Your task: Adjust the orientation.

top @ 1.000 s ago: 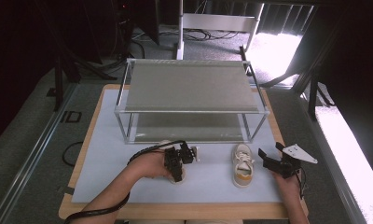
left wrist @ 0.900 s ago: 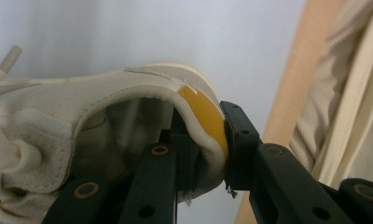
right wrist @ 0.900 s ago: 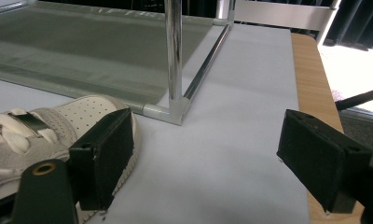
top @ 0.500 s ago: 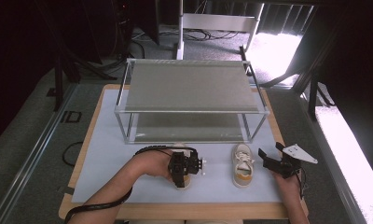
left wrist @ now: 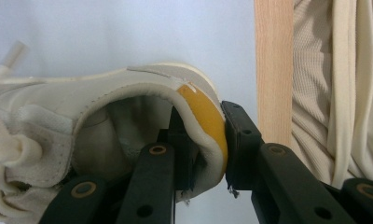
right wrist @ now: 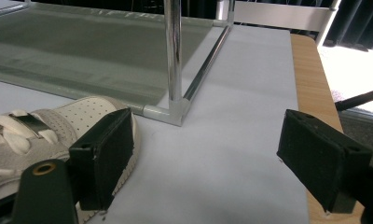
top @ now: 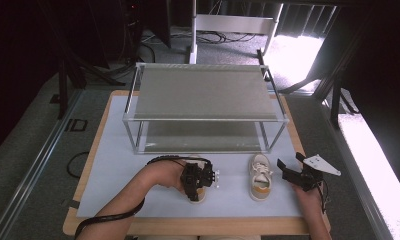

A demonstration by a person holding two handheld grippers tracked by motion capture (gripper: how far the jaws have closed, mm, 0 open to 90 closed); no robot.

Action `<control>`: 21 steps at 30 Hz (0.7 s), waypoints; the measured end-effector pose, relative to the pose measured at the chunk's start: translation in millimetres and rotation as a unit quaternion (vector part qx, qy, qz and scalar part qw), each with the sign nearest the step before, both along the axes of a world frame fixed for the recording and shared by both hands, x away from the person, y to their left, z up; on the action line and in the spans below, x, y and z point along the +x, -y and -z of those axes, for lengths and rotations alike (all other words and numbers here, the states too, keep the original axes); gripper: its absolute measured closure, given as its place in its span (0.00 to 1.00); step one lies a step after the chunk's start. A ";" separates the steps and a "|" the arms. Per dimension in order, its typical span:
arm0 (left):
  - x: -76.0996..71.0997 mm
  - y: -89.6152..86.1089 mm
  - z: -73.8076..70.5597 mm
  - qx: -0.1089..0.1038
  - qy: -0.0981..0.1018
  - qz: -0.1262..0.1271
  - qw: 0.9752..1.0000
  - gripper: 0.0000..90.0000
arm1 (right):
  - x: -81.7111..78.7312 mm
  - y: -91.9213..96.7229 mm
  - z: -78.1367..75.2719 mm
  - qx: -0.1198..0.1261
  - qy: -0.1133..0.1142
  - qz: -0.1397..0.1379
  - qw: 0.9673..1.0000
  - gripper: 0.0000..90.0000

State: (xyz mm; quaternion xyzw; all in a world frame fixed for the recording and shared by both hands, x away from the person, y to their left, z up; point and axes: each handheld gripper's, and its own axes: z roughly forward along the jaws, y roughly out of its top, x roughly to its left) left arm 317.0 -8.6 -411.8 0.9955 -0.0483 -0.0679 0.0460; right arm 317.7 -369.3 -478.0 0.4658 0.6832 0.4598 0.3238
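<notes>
While you've got the left gripper (top: 202,179) clamped on the heel collar of the near shoe (left wrist: 100,121), one jaw inside and one on the yellow heel tab (left wrist: 208,119), expect it to feel light and floppy, so the padded rim will squash. It sits on the white mat (top: 113,165) at about 6 o'clock from the rack (top: 203,95). Your right gripper (top: 294,175) hangs released at 3 o'clock of the other shoe (top: 260,177). No readable branding anywhere.
</notes>
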 end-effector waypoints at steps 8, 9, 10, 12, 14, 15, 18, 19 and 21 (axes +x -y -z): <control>4.0 1.9 2.8 0.003 0.001 -0.054 0.999 0.71 | -2.4 -1.4 -0.1 -0.006 0.011 0.006 1.000 0.15; 3.6 1.6 3.2 -0.001 0.007 -0.058 0.998 0.67 | -3.0 -2.0 -0.1 -0.007 0.013 0.004 1.000 0.15; 3.2 1.2 3.9 -0.003 0.008 -0.064 0.998 0.64 | -3.3 -2.0 -0.1 -0.009 0.015 0.002 1.000 0.14; 1.1 0.8 5.5 -0.003 0.020 -0.064 0.998 0.62 | -3.5 -2.1 -0.2 -0.009 0.015 -0.004 1.000 0.14; -0.3 0.7 5.3 -0.009 0.029 -0.070 0.997 0.55 | -2.4 -1.7 -0.8 -0.003 0.002 -0.014 1.000 0.13; -0.4 0.8 4.7 -0.010 0.031 -0.071 0.997 0.54 | -1.6 -1.4 -1.2 -0.005 -0.011 -0.024 1.000 0.13; 0.9 1.5 2.3 -0.021 0.030 -0.081 0.996 0.50 | -3.4 -1.2 -3.4 -0.021 -0.034 -0.046 0.998 0.13; 1.5 1.9 2.0 -0.022 0.029 -0.081 0.996 0.50 | -4.1 -0.8 -4.6 -0.027 -0.035 -0.049 0.998 0.13; 1.4 2.0 2.6 -0.017 0.030 -0.080 0.996 0.50 | -7.1 1.6 -9.4 -0.029 -0.037 -0.062 0.997 0.17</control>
